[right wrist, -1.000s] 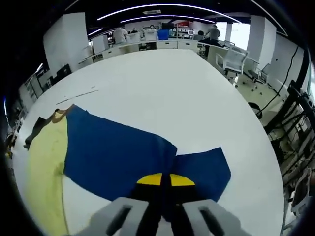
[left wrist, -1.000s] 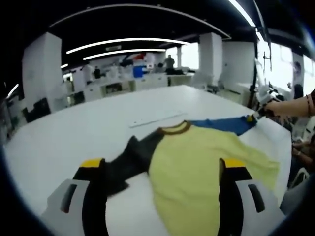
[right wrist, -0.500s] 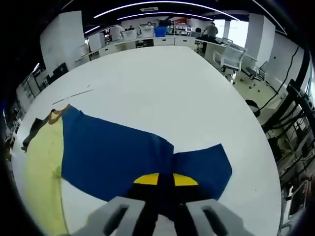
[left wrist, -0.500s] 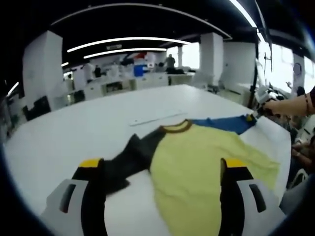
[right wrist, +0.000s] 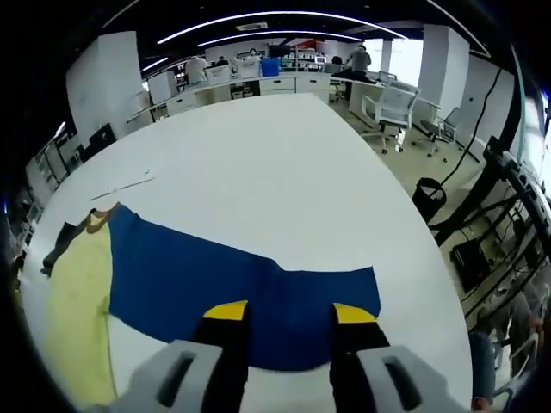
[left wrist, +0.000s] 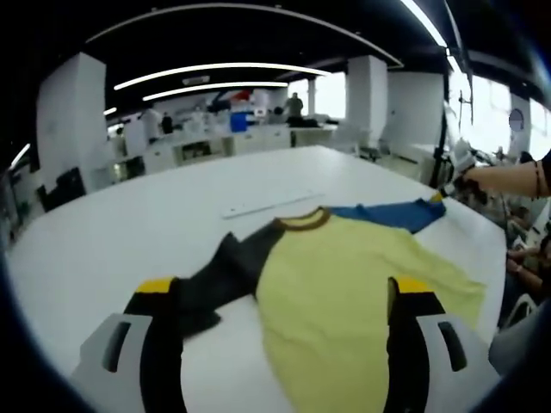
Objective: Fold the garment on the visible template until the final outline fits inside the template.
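- Right hand-held gripper (right wrist: 291, 311): jaws spread apart, released, blue sleeve (right wrist: 207, 284) lying flat between and under the yellow tips.
- Left hand-held gripper (left wrist: 282, 288): jaws wide apart, grasping nothing, straddling the garment's (left wrist: 344, 284) lower part.
- Garment spread on the white worktop (left wrist: 155, 215): yellow body, dark sleeve (left wrist: 219, 275) stretched toward the left jaw, brown collar (left wrist: 303, 222), blue sleeve reaching toward the far edge.
- A thin pale strip (left wrist: 269, 204) lies on the worktop just beyond the collar, apart from it.
- Left gripper view: a person's hand (left wrist: 482, 178) at the blue sleeve's end.
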